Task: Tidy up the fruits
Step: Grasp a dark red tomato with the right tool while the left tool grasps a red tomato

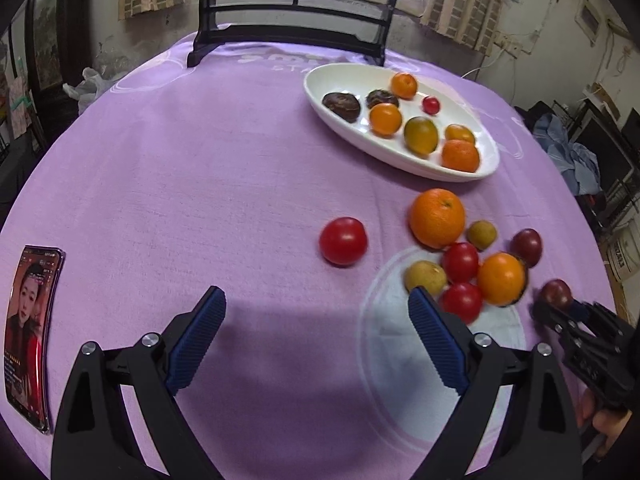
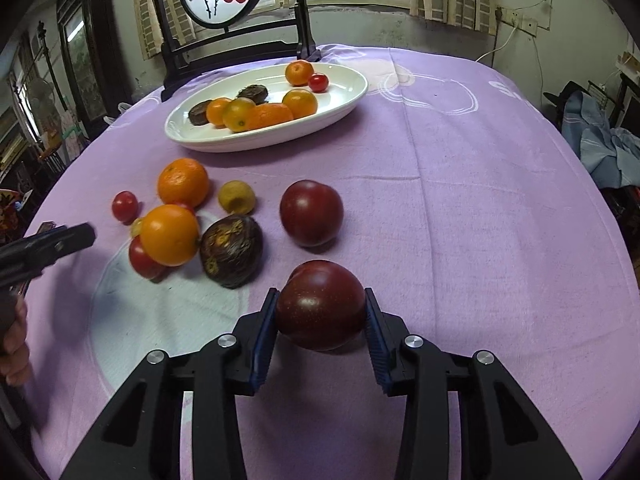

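partly done: white oval plate [image 2: 352, 92] far ahead of right gripper [image 2: 320, 336] already holds several oranges and dark fruits. right gripper pinching dark red plum [image 2: 320, 304]. left gripper [image 1: 316, 336] spread, empty. loose cluster with big orange [image 2: 183, 182] ahead-left, unsorted.

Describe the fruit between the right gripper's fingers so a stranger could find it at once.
On the purple tablecloth, nearer than the white oval dish, sits a dark red plum. A second plum lies just beyond it. Only the nearer one sits clamped in the right gripper.
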